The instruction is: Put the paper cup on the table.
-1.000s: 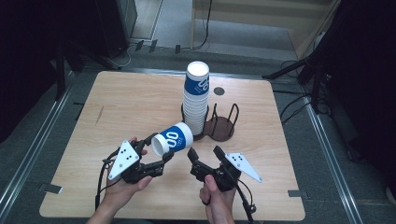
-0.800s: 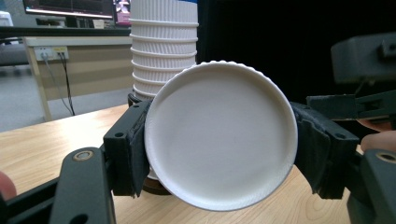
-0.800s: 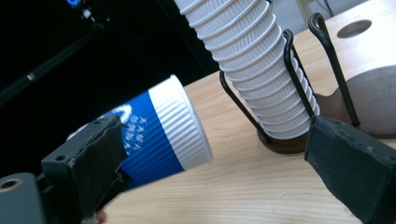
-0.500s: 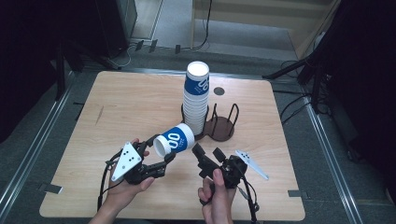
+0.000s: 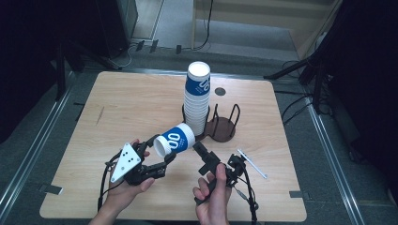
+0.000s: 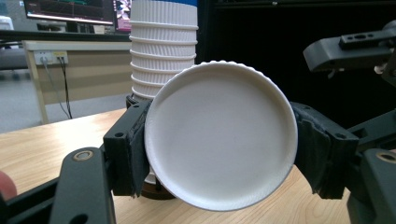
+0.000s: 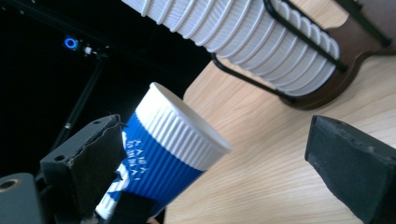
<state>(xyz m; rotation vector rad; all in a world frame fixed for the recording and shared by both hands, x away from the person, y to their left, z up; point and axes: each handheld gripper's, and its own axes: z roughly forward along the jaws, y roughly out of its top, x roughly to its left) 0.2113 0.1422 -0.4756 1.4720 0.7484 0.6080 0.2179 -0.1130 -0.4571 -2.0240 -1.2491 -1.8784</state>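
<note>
The left gripper (image 5: 162, 161) has its fingers (image 6: 126, 149) clamped on the base end of a blue-and-white paper cup (image 5: 174, 140), one on each side of the white bottom disc, as the left gripper view shows. The cup lies tilted on its side in the air above the tabletop (image 5: 141, 103), toward the middle of the near half, its ribbed rim pointing up toward the stack of cups (image 5: 197, 96). That stack stands upright in a dark wire holder (image 5: 223, 126) just beyond the held cup, near the tabletop's centre. The right gripper (image 5: 202, 151) sits just to the right of the cup with its fingers (image 7: 348, 163) spread wide; in the right gripper view the cup's rim lies between them, close to the left finger, touching neither pad.
</note>
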